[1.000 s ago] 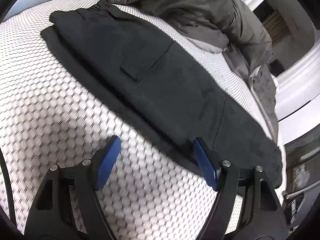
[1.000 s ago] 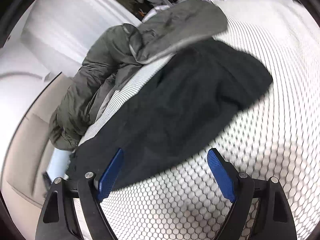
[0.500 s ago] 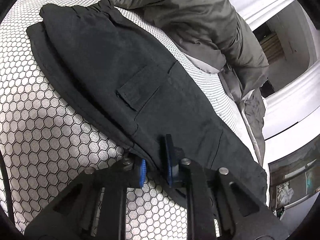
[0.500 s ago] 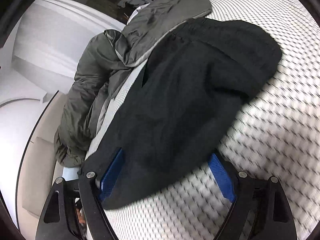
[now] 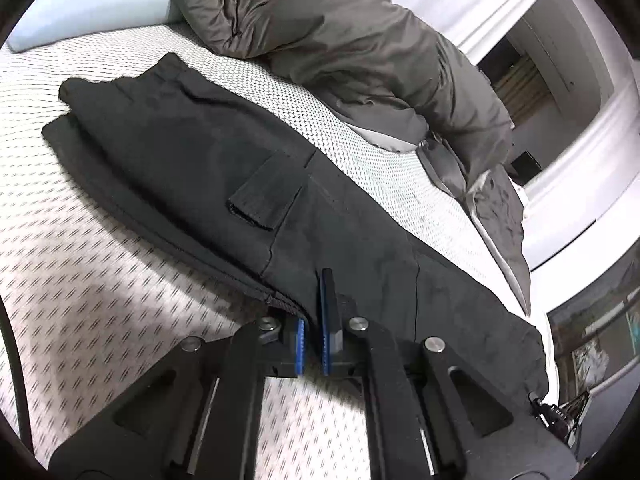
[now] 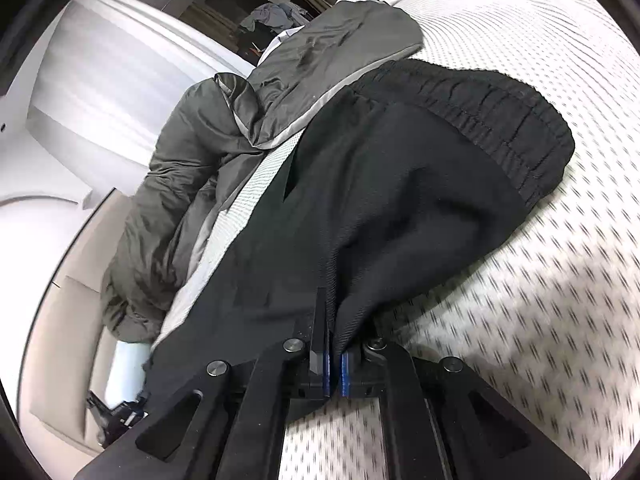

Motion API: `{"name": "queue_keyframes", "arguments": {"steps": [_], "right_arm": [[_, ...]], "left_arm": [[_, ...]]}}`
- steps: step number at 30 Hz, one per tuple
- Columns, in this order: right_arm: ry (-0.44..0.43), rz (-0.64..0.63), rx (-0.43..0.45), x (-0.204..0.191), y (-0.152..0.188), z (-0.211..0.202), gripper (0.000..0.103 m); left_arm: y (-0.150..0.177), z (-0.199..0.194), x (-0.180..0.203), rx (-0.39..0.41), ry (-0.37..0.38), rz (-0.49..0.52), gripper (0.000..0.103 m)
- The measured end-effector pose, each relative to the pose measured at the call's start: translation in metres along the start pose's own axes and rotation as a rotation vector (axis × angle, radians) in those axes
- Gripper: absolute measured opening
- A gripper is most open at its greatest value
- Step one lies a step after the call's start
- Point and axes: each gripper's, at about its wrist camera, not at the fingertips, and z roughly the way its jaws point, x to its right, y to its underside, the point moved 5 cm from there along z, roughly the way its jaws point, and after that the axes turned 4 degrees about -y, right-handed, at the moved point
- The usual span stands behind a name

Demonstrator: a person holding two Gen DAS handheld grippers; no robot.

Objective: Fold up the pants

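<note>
The pants ran lengthwise between both grippers, the left gripper and right gripper each pinching their near edge.

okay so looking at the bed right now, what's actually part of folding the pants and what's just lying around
Part of the job:
pants, lying on the mattress
left gripper, shut on the pants' near edge
right gripper, shut on the pants near the waist end

Lying about:
grey jacket
pillow
clothes pile in the background
</note>
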Motion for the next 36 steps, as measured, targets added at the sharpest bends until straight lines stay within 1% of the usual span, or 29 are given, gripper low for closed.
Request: {"name": "queue_keyframes", "arguments": {"steps": [3,5,7,8,10,12,13,14,15,16,17,18,19,20,22,23,24,25,26,27,28,29,30,31,33,34,35,36], "right_arm": [[0.001,-0.038,-0.002,0.002,0.023,-0.025,0.003],[-0.037,-0.005,-0.006,0.010,0.044,-0.047,0.003],[-0.121,0.087,-0.014,0.020,0.064,-0.072,0.003],[-0.146,0.113,-0.011,0.022,0.070,-0.082,0.003],[-0.111,0.093,-0.011,0.021,0.080,-0.090,0.003],[-0.066,0.088,-0.041,0.024,0.083,-0.087,0.004],[-0.056,0.097,-0.049,0.026,0.084,-0.087,0.012],[-0.044,0.114,-0.052,0.026,0.083,-0.088,0.019],[-0.034,0.119,-0.050,0.027,0.082,-0.093,0.022],[-0.012,0.105,-0.035,0.027,0.081,-0.101,0.027],[0.019,0.085,-0.018,0.026,0.080,-0.109,0.037],[0.056,0.053,0.003,0.025,0.080,-0.118,0.045],[0.091,0.016,0.022,0.023,0.080,-0.127,0.056],[0.124,-0.021,0.034,0.019,0.080,-0.134,0.061],[0.184,-0.110,0.044,0.006,0.082,-0.144,0.062],[0.204,-0.148,0.043,0.001,0.082,-0.145,0.064],[0.215,-0.176,0.047,-0.003,0.083,-0.145,0.068],[0.226,-0.209,0.056,-0.010,0.083,-0.144,0.078],[0.236,-0.239,0.059,-0.015,0.084,-0.143,0.086],[0.249,-0.273,0.060,-0.023,0.086,-0.140,0.087],[0.262,-0.305,0.058,-0.030,0.089,-0.136,0.088],[0.262,-0.305,0.058,-0.030,0.089,-0.136,0.088],[0.270,-0.334,0.055,-0.037,0.092,-0.132,0.088],[0.283,-0.411,0.043,-0.052,0.101,-0.124,0.088],[0.275,-0.499,0.008,-0.070,0.111,-0.111,0.088],[0.260,-0.551,-0.017,-0.080,0.118,-0.104,0.088],[0.251,-0.591,-0.037,-0.088,0.124,-0.098,0.088],[0.244,-0.636,-0.064,-0.097,0.130,-0.089,0.088]], "left_arm": [[0.029,-0.028,-0.013,0.003,-0.031,0.012,0.003],[0.050,-0.048,-0.025,-0.003,-0.047,0.006,0.003],[0.069,-0.066,-0.037,0.000,-0.059,-0.014,0.004],[0.076,-0.074,-0.040,0.002,-0.054,-0.021,0.004],[0.081,-0.081,-0.041,-0.002,-0.065,0.014,0.005],[0.083,-0.084,-0.039,0.002,-0.084,0.038,0.007],[0.084,-0.086,-0.039,-0.004,-0.084,0.037,0.009],[0.087,-0.090,-0.040,-0.013,-0.074,0.036,0.018],[0.089,-0.093,-0.039,-0.020,-0.067,0.037,0.032],[0.093,-0.099,-0.038,-0.018,-0.052,0.039,0.037],[0.095,-0.104,-0.037,-0.013,-0.043,0.045,0.048],[0.097,-0.112,-0.033,-0.001,-0.039,0.062,0.060],[0.099,-0.118,-0.029,0.010,-0.039,0.079,0.065],[0.102,-0.125,-0.022,0.020,-0.043,0.107,0.072],[0.107,-0.132,-0.002,0.023,-0.041,0.178,0.079],[0.111,-0.134,0.013,0.019,-0.030,0.227,0.083],[0.115,-0.134,0.028,0.019,-0.003,0.266,0.084],[0.121,-0.133,0.047,0.016,0.030,0.309,0.087],[0.124,-0.131,0.059,0.009,0.050,0.335,0.094],[0.134,-0.126,0.081,-0.009,0.091,0.385,0.101],[0.140,-0.125,0.092,-0.016,0.109,0.412,0.101],[0.148,-0.120,0.108,-0.022,0.130,0.451,0.101],[0.160,-0.114,0.126,-0.038,0.157,0.505,0.101],[0.168,-0.109,0.140,-0.054,0.172,0.547,0.101],[0.193,-0.094,0.166,-0.100,0.209,0.670,0.101],[0.200,-0.089,0.174,-0.120,0.217,0.710,0.101],[0.213,-0.081,0.180,-0.159,0.199,0.775,0.101],[0.221,-0.077,0.182,-0.174,0.180,0.807,0.101]]}}
